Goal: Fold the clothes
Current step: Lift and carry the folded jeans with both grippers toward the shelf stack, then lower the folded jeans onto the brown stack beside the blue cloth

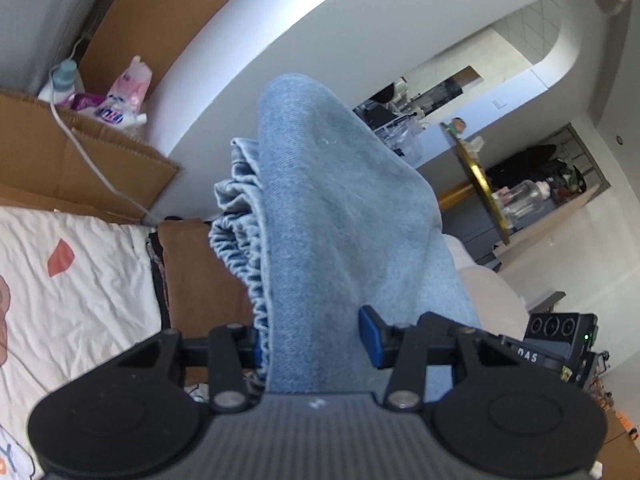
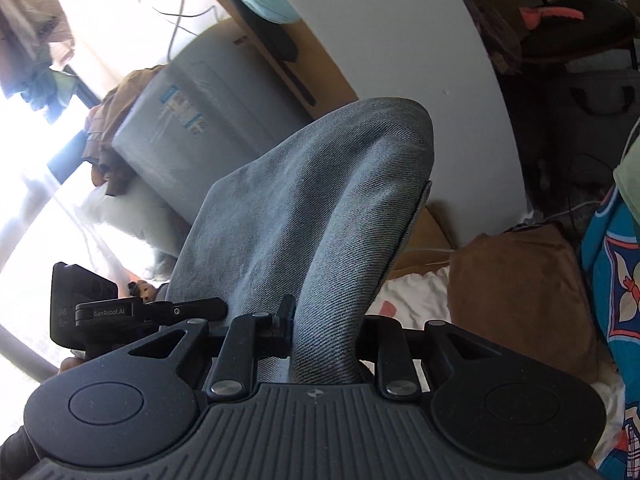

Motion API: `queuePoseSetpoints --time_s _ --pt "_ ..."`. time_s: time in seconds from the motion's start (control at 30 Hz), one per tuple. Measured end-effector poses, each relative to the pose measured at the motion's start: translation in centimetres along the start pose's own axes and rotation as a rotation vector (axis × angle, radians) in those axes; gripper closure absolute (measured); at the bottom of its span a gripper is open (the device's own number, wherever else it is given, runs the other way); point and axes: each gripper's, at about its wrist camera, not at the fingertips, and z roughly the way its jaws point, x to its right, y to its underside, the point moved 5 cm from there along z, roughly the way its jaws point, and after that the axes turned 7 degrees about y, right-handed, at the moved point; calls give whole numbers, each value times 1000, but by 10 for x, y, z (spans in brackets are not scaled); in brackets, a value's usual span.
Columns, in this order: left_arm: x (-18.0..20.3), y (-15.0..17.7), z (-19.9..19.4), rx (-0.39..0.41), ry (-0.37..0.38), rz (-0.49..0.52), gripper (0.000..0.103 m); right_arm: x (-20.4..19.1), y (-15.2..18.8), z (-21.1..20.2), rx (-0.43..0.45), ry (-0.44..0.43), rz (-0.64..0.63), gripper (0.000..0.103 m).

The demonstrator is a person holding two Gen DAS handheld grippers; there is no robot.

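Note:
A light blue denim garment [image 1: 336, 216] with a gathered elastic waistband [image 1: 236, 240] is held up in the air. My left gripper [image 1: 316, 340] is shut on a thick fold of it, blue pads pressing from both sides. In the right wrist view the same denim garment [image 2: 320, 216] rises in front of the camera, and my right gripper [image 2: 326, 336] is shut on another bunched part of it. The other gripper [image 2: 120, 312] shows at the left of the right wrist view. Both fingertips are mostly hidden by the cloth.
Below lies a white printed bedsheet [image 1: 68, 280] with a brown cushion [image 1: 196, 272] at its edge. Cardboard boxes [image 1: 80, 152] stand by the white wall. A round gold-rimmed table [image 1: 484, 184] with a bottle is farther off. A blue patterned cloth [image 2: 616, 288] hangs at right.

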Motion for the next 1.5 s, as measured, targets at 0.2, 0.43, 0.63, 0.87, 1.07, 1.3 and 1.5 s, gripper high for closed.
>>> queuePoseSetpoints --time_s 0.2,0.43,0.63,0.87,1.07,1.3,1.5 --pt "-42 -2 51 -5 20 15 55 58 8 49 3 35 41 81" --pt "-98 -3 123 -28 45 16 57 138 18 107 38 97 108 81" --pt "-134 1 183 -39 69 -39 57 198 21 143 81 146 119 81" --pt "-157 5 233 -38 84 -73 57 245 24 169 108 160 89 80" --pt "-170 9 256 -39 103 -107 57 276 18 187 78 152 81 80" --pt "-190 19 274 -36 93 -165 57 292 16 211 26 160 48 80" --pt "-203 20 280 -34 62 -185 57 299 20 225 4 136 69 80"
